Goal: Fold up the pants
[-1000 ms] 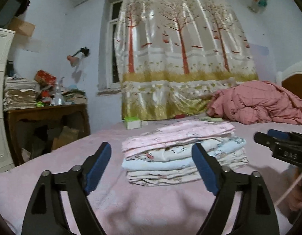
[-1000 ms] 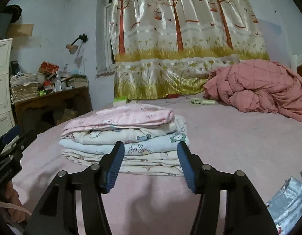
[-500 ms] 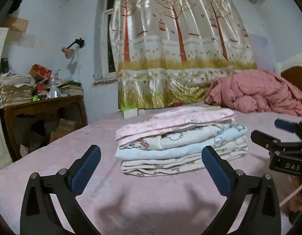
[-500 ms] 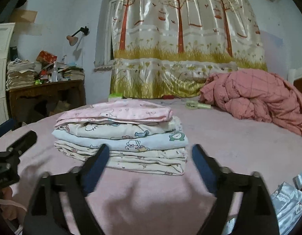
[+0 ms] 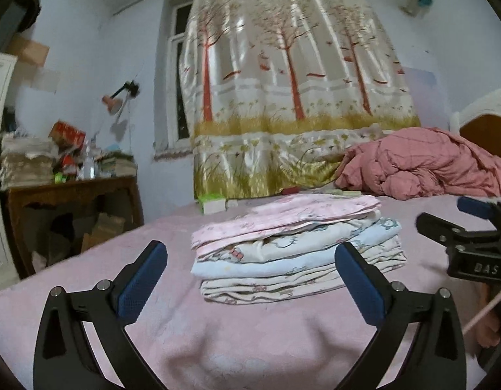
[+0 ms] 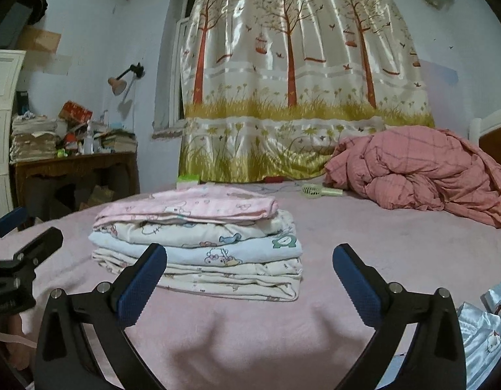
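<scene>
Both grippers, left gripper [image 5: 250, 269] and right gripper [image 6: 249, 268], had spread wide, gripping nothing; folded pants stack [image 6: 198, 240] lay just ahead, left of the right gripper

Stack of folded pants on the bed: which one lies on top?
The pink printed pair, lying over a cream cartoon-print pair and a pale blue one.

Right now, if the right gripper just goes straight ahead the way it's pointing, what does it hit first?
Most likely the stack of folded pants. The right gripper, its jaws opening with nothing between them, aims at the stack's right half, just above the pink bedspread. Depth is hard to judge, so it may graze the bedspread first.
</scene>
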Available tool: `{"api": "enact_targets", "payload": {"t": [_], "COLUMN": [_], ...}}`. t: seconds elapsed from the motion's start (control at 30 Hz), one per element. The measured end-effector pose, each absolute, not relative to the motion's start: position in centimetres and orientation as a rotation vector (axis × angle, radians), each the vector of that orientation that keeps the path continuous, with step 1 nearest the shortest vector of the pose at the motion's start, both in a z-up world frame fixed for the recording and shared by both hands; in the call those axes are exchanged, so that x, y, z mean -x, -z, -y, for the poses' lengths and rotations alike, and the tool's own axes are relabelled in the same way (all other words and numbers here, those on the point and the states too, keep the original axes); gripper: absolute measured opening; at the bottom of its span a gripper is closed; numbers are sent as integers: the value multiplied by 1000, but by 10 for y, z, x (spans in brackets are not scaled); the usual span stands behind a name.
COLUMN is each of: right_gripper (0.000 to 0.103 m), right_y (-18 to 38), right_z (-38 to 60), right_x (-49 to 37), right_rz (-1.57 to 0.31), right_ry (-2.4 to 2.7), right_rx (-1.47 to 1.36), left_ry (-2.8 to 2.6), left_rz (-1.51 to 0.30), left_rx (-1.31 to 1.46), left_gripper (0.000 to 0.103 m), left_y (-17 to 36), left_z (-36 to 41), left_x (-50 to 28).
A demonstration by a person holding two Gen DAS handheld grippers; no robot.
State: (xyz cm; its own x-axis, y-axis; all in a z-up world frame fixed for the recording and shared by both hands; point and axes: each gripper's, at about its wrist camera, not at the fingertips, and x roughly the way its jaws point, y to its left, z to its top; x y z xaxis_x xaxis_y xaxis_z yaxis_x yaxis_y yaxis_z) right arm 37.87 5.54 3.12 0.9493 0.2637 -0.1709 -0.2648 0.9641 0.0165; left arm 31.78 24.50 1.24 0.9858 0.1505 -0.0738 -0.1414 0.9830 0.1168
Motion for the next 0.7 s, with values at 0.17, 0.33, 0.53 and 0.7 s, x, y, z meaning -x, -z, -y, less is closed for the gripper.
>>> {"api": "enact_targets", "payload": {"t": [0.17, 0.33, 0.53, 0.7], "right_gripper": [102, 102, 102, 102], "right_y": [-33, -33, -33, -33], "right_z": [-56, -53, -53, -53], "right_x": [-376, -375, -375, -374], "right_rz": [-157, -151, -152, -152], "right_ry": [-267, -265, -266, -265], "right_rx": [19, 16, 15, 15], "left_ry": [-140, -148, -148, -147], "left_rz": [-77, -98, -97, -98], "left_rx": [-106, -86, -87, -80], "left_gripper": [102, 102, 102, 102], "left_y": [-15, -15, -15, -15], "left_z": [-245, -248, -249, -250], "left_x": [-318, -322, -322, -322]}}
